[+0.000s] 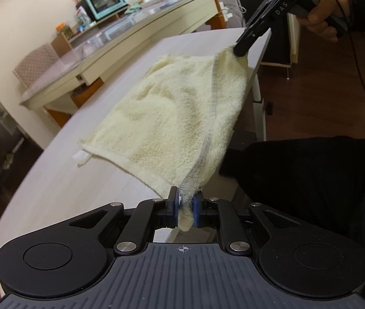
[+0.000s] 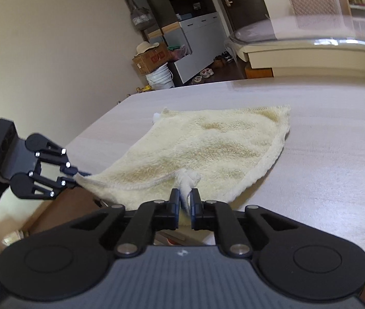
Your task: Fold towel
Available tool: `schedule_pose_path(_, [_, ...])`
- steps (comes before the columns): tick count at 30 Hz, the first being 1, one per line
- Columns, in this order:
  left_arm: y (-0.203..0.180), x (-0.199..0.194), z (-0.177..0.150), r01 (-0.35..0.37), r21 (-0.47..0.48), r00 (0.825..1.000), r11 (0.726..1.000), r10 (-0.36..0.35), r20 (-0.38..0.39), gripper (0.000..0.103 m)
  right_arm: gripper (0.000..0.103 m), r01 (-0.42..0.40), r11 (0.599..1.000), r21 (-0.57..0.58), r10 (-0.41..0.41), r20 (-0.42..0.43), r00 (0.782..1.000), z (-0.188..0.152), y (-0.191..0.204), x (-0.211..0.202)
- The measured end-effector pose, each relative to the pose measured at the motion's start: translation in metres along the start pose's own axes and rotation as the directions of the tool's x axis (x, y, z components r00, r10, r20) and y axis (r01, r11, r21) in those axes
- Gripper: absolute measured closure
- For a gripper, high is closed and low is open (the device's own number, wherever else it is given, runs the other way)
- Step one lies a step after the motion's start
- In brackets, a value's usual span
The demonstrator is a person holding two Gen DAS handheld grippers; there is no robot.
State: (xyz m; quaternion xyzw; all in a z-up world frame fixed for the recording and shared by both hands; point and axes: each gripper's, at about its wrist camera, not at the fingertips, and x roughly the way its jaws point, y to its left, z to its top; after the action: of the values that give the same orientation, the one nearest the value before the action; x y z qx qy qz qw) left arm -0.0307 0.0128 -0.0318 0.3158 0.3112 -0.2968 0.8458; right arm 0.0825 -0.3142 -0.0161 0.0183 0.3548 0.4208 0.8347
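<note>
A pale yellow towel [image 1: 172, 108] lies on the light wooden table [image 1: 61, 180], its near edge lifted off the table's edge. My left gripper [image 1: 184, 200] is shut on one near corner, and a wad of cloth shows between its blue pads. In the left wrist view my right gripper [image 1: 240, 47] pinches the other near corner, higher up and farther off. In the right wrist view my right gripper [image 2: 184, 198] is shut on a bunched corner of the towel [image 2: 208, 144], and my left gripper [image 2: 80, 177] holds the corner at the left. The far half of the towel rests flat.
A second long table [image 1: 141, 28] behind carries a teal oven [image 1: 105, 0] and several jars. A person's hand [image 1: 324, 10] and dark sleeve hold the right gripper; dark-clothed legs [image 1: 311, 180] sit at the table's edge. Cabinets, a cardboard box [image 2: 151, 58] and buckets stand by the far wall.
</note>
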Motion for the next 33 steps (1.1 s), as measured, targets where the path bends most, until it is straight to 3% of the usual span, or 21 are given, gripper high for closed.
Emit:
schedule_pose_path(5, [-0.01,-0.001,-0.007,-0.028,0.014,0.999,1.0,0.028,0.023,0.077,0.088,-0.008,1.0,-0.002,0.008,-0.031,0.999,-0.001,-0.001,0.006])
schedule_pose_path(7, [-0.011,-0.001,-0.008,-0.03,0.01,0.999,1.0,0.029,0.028,0.077,0.081,-0.022,1.0,0.005,0.022,-0.02,1.0,-0.001,-0.002,0.006])
schedule_pose_path(16, [-0.006,-0.006,-0.012,-0.043,-0.016,0.998,0.999,0.043,0.052,0.076,0.081,-0.051,0.999,0.005,0.051,0.006,0.999,0.005,0.003,0.007])
schedule_pose_path(29, [-0.009,-0.011,-0.017,0.009,0.026,0.999,1.0,-0.01,0.053,0.076,0.081,-0.044,0.999,0.003,0.044,-0.011,0.999,0.0,0.005,0.005])
schedule_pose_path(33, [-0.013,-0.011,-0.017,0.014,0.048,0.999,0.999,-0.016,0.048,0.082,0.081,-0.044,0.999,-0.019,0.044,-0.028,0.999,0.002,0.01,0.009])
